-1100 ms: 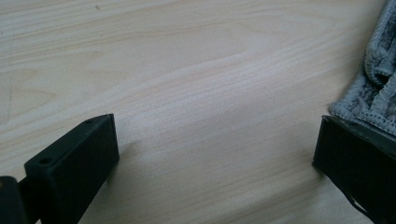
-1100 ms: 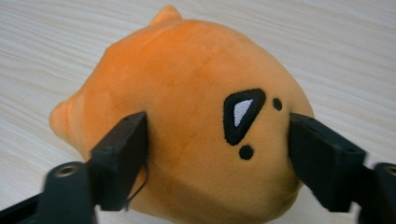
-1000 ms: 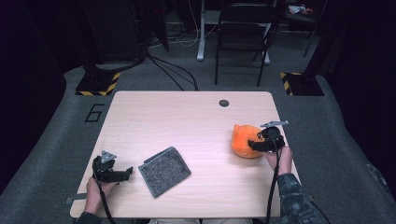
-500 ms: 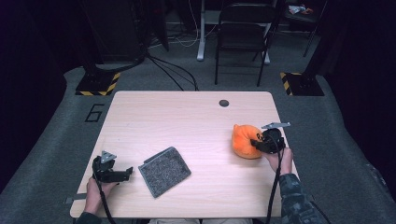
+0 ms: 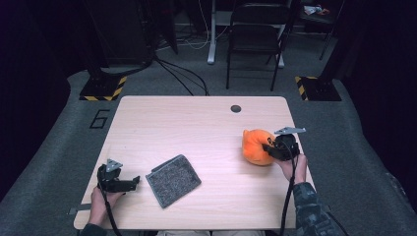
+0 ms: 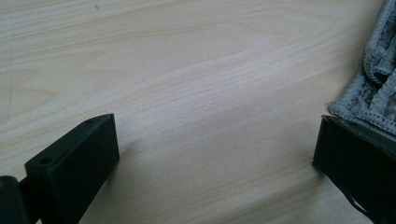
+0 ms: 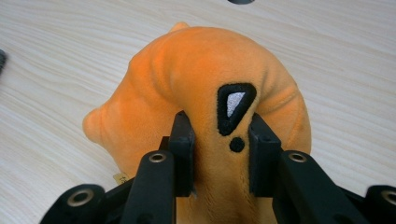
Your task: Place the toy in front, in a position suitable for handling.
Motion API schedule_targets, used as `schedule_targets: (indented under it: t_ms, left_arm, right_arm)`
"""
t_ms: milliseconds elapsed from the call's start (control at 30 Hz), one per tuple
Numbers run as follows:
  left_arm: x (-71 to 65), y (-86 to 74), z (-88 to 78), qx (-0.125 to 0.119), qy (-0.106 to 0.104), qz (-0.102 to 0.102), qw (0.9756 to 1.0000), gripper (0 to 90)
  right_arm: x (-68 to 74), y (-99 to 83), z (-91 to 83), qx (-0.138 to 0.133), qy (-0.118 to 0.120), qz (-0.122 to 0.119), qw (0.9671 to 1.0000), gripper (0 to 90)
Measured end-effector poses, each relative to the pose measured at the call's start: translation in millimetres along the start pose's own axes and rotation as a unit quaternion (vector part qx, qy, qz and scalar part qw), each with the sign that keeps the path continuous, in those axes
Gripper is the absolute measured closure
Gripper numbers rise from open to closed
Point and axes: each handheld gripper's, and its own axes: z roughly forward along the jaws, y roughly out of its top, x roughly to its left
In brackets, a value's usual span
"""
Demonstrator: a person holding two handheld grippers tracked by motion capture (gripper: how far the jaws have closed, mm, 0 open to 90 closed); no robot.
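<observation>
Nearest, at the table's [image 5: 206,118] front left edge: left gripper [image 5: 129,183] resting idle, jaws spread wide over bare wood, grey cloth [image 5: 173,180] just beside one jaw, untouched. Farther off, toward the right edge: right gripper [image 7: 223,140] with jaws just closed in, now pinching a fold of the orange plush toy [image 7: 205,102], black embroidered mark between the pads. Grasp apparently made; lifting and placing seemingly left, toy not yet off the wood. Rounded lump, long axis roughly across the table, small nubs pointing left and away from the gripper.
</observation>
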Motion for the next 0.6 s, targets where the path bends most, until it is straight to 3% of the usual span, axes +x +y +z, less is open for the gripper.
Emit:
schedule_targets:
  t_ms: [233, 600]
  left_arm:
    - [0.2, -0.3, -0.7, 0.002, 0.0, 0.002, 1.0, 0.0]
    - [0.0, -0.9, -1.0, 0.001, -0.001, 0.001, 1.0, 0.0]
  right_arm:
    - [9.2, 10.0, -6.7, -0.019, 0.016, -0.006, 0.9997, 68.2]
    - [25.5, 21.8, -4.7, -0.024, 0.033, -0.028, 0.9988, 67.9]
